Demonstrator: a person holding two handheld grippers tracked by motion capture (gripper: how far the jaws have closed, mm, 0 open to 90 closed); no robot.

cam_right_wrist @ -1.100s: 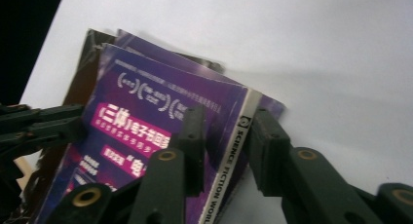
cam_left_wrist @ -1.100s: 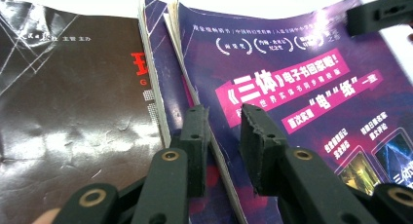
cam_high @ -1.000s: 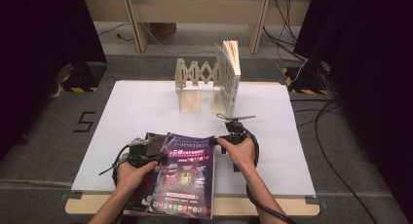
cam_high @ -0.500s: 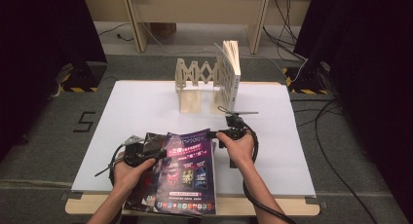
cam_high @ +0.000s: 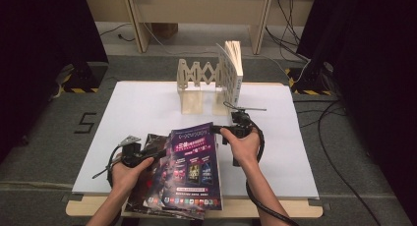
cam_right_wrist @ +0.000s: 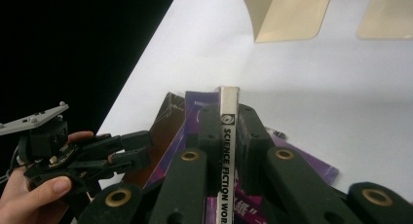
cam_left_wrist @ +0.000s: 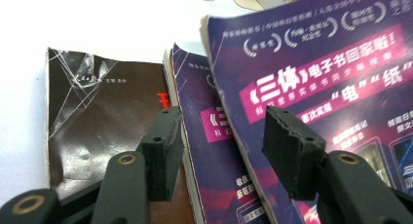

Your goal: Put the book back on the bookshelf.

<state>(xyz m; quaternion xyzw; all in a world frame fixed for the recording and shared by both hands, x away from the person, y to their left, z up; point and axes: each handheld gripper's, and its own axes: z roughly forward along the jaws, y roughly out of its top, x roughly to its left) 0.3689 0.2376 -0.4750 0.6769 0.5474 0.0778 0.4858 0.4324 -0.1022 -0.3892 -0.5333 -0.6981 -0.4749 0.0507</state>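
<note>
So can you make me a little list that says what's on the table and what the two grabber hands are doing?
table: white table
top magazine: purple magazine, one edge lifted
right gripper: shut on the purple magazine's spine
left gripper: jaws have just been opening, nothing pinched
under it: second purple magazine and dark book, lying flat
at the back: wooden rack with one book standing upright

- We count three magazines (cam_high: 189, 174) stacked at the tabletop's (cam_high: 137, 108) near edge.
- We count one book (cam_high: 232, 71) upright by the far edge.
- We count one folding wooden rack (cam_high: 196, 83) there.
- We count two hand-held grippers, left (cam_high: 160, 152) and right (cam_high: 219, 129).
</note>
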